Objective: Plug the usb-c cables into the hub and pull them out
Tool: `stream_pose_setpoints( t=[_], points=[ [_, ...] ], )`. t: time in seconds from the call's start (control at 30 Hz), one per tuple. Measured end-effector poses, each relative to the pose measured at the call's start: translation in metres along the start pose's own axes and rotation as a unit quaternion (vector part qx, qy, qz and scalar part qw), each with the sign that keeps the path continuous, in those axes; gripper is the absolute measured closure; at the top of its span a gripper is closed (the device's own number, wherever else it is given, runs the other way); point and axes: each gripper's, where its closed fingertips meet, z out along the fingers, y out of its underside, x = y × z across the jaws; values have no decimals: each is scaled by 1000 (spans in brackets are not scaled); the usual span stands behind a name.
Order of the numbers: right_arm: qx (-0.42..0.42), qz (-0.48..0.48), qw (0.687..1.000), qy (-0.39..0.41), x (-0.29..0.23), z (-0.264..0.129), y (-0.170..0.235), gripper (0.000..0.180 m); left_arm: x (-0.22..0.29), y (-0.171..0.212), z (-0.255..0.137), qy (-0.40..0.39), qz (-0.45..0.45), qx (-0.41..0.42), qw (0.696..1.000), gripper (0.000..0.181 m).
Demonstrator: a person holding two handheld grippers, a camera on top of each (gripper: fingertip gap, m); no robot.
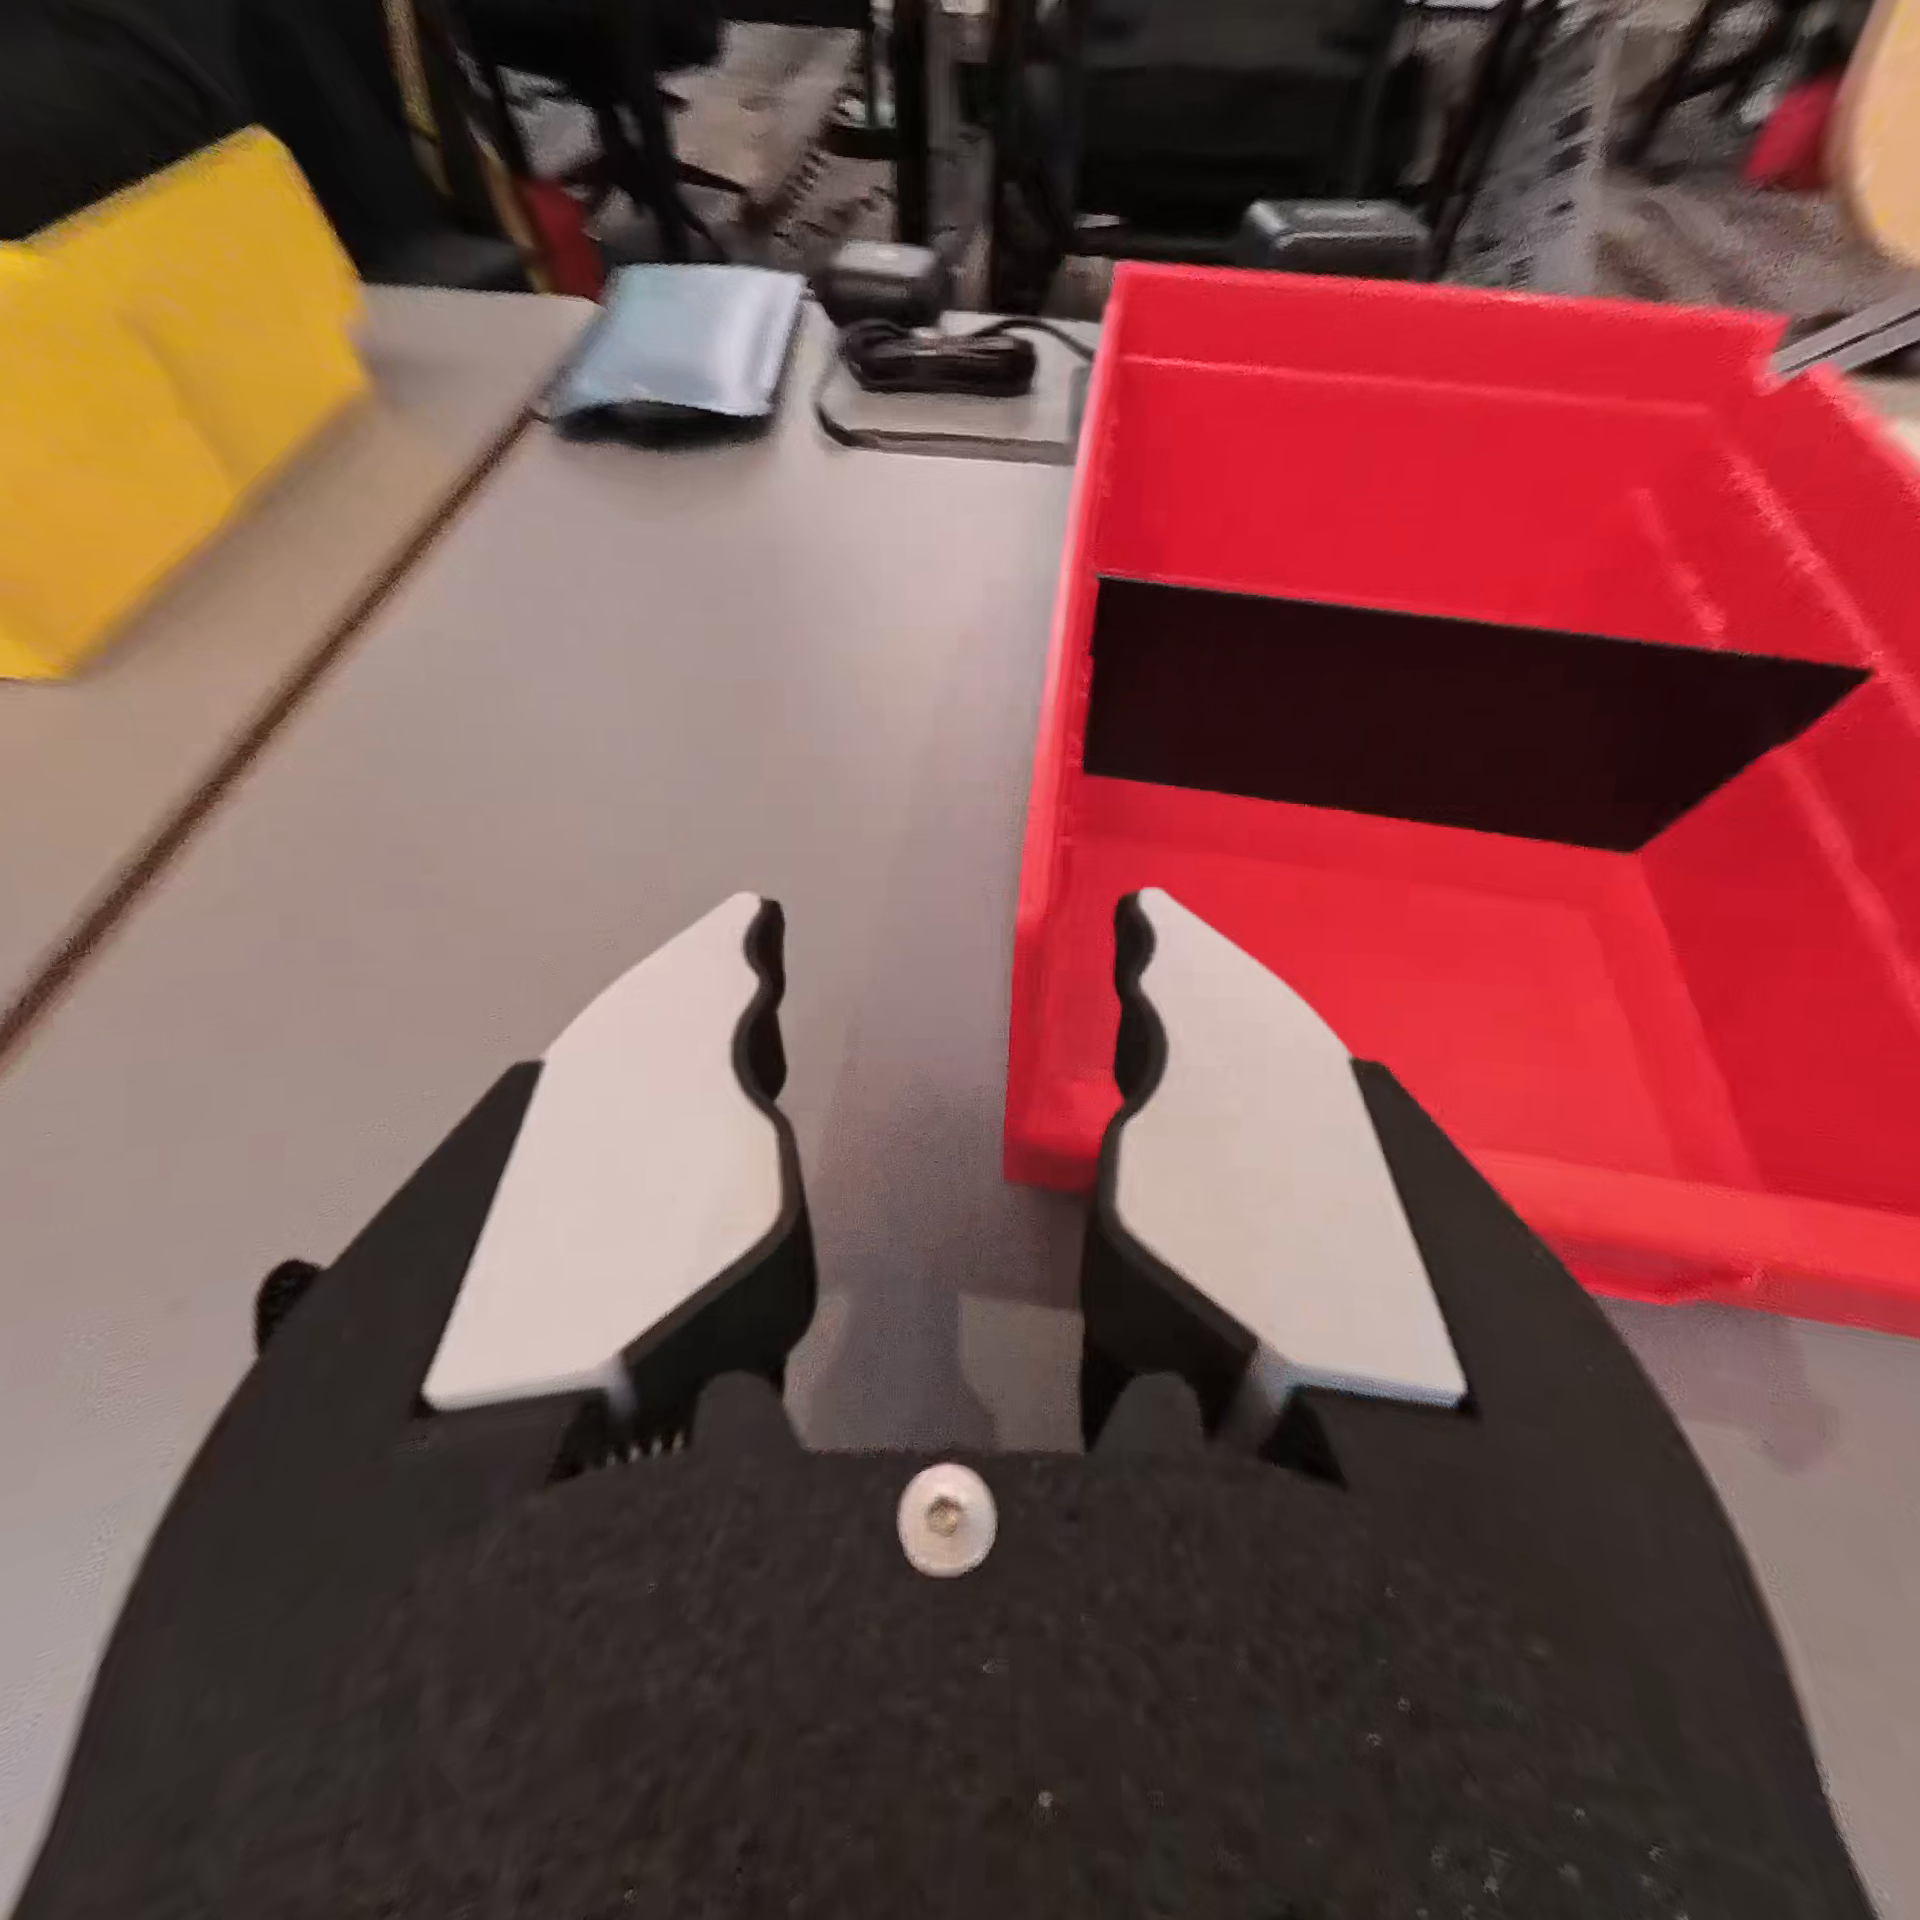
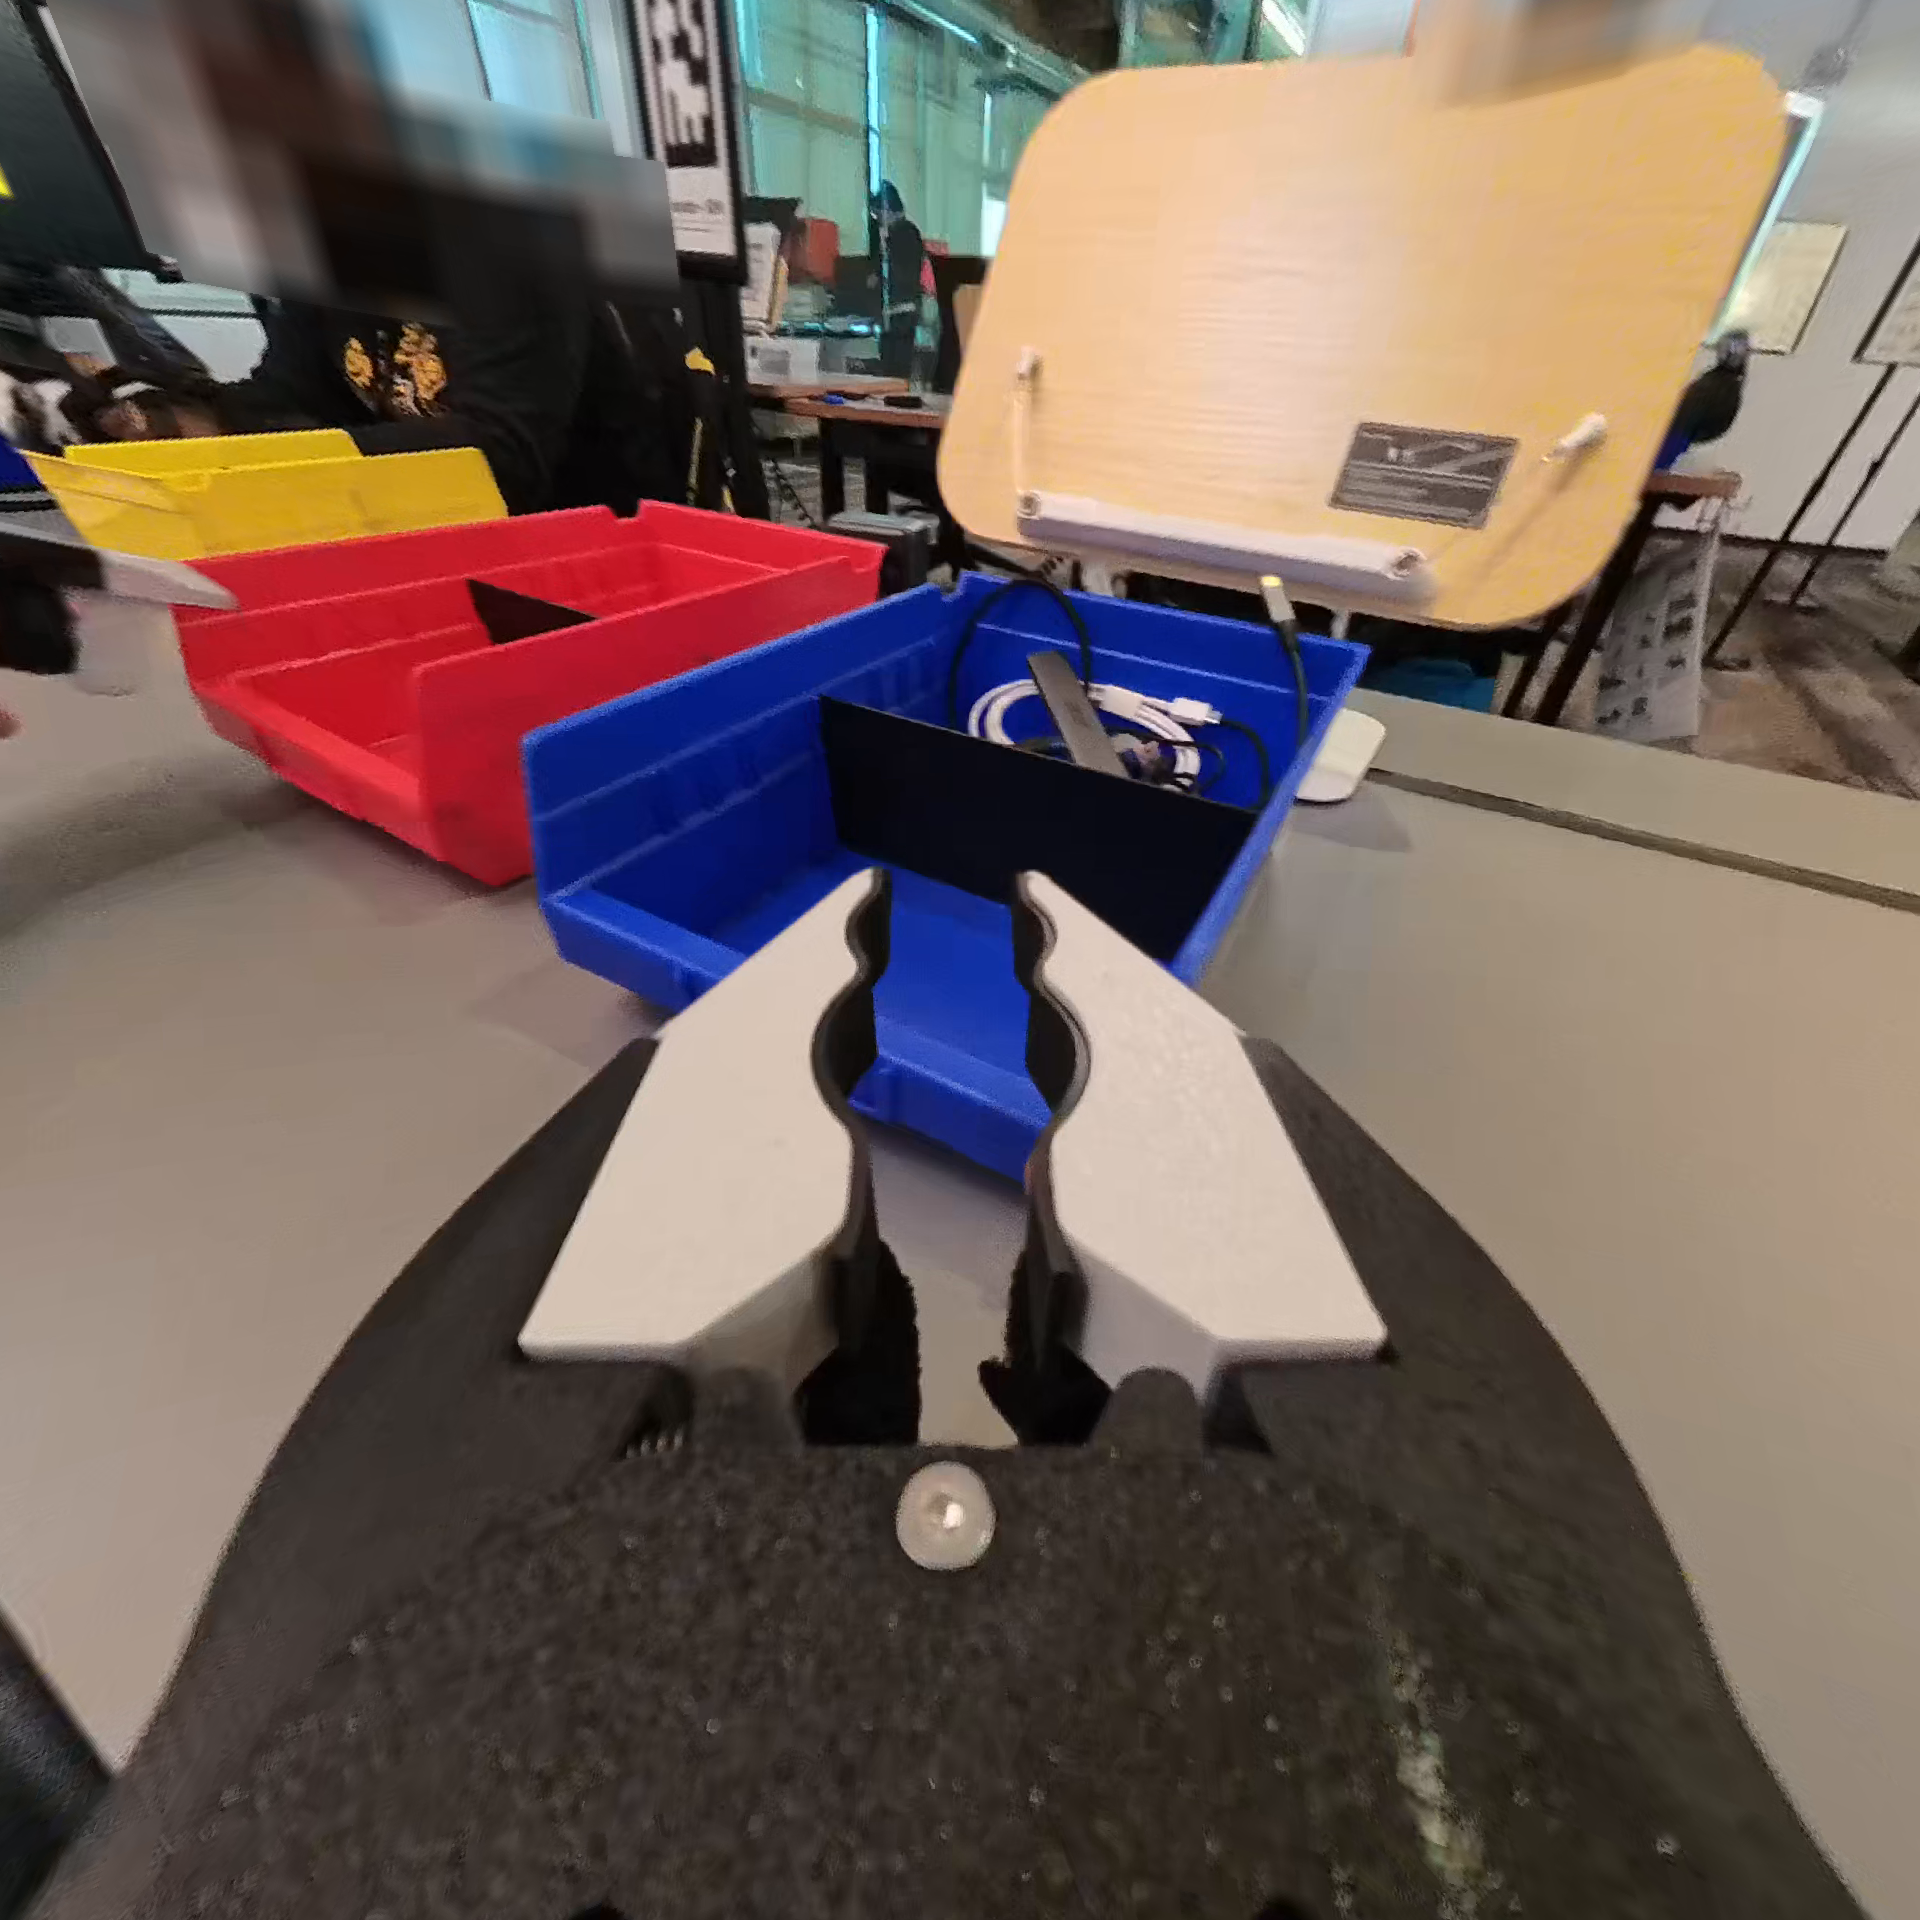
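Now | left hand-held gripper (image 1: pixel 948 914) spread; right hand-held gripper (image 2: pixel 948 888) spread | hub (image 2: pixel 1075 717) in blue bin (image 2: pixel 665 790)

I judge this a shared workshop or lab: grey worktables (image 2: pixel 260 1039) carrying plastic parts bins, red (image 2: pixel 520 665), blue (image 2: pixel 707 790) and yellow (image 2: pixel 281 488), with further benches (image 2: pixel 831 400) and large windows (image 2: pixel 862 104) behind.

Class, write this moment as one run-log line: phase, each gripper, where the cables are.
phase: approach | left gripper: open, empty, beside red bin | right gripper: open, empty, facing blue bin | cables: back compartment, untouched
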Motion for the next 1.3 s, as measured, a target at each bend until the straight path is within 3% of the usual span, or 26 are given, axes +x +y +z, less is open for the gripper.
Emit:
stream_pose_setpoints(
  t=[0.07, 0.1, 0.13, 0.17, 0.33, 0.5, 0.57, 0.8, 0.93, 1.03, 1.07, 1.1, 1.13, 1.3],
  points=[
    [-4, -1, 1000, -22, -21, 1, 4, 159, 6, 2, 13, 50, -29, -5, 998, 127],
    [-13, 2, 999, -36, -33, 3, 9, 159, 12, 5, 17, 80, -33, -8, 996, 142],
    [-24, 9, 998, -53, -45, 3, 14, 158, 21, 11, 20, 113, -31, -19, 993, 168],
    [-29, 16, 996, -77, -59, 3, 17, 157, 25, 18, 22, 125, -28, -33, 991, 177],
    [-59, -18, 984, -169, -118, -2, 34, 150, 34, 31, 2, 95, 2, -51, 994, 176],
    [-117, -26, 974, -191, -144, 1, 58, 133, 43, 57, -48, 24, 6, -102, 994, 177],
    [-124, -25, 973, -194, -149, 0, 60, 130, 45, 68, -72, -9, -11, -113, 993, 178],
    [-136, 3, 969, -205, -174, 16, 54, 126, 79, 95, -135, -35, 49, -109, 992, 174],
    [-133, -13, 981, -142, -174, 50, 41, 126, 91, 105, -162, -38, 68, -105, 991, 175],
    [-166, 8, 977, -137, -185, 66, 48, 136, 97, 110, -183, -33, 70, -98, 992, 176],
    [-177, 26, 973, -149, -192, 66, 48, 130, 98, 111, -189, -40, 77, -95, 992, 176],
    [-179, 38, 974, -130, -189, 66, 46, 144, 97, 112, -196, -58, 87, -89, 991, 176],
    [-181, 38, 978, -95, -179, 66, 45, 171, 98, 110, -202, -66, 96, -77, 990, 176],
    [-109, 11, 992, -69, -170, 51, 11, 174, 110, 82, -221, -90, 115, 11, 989, 175]
  ],
)
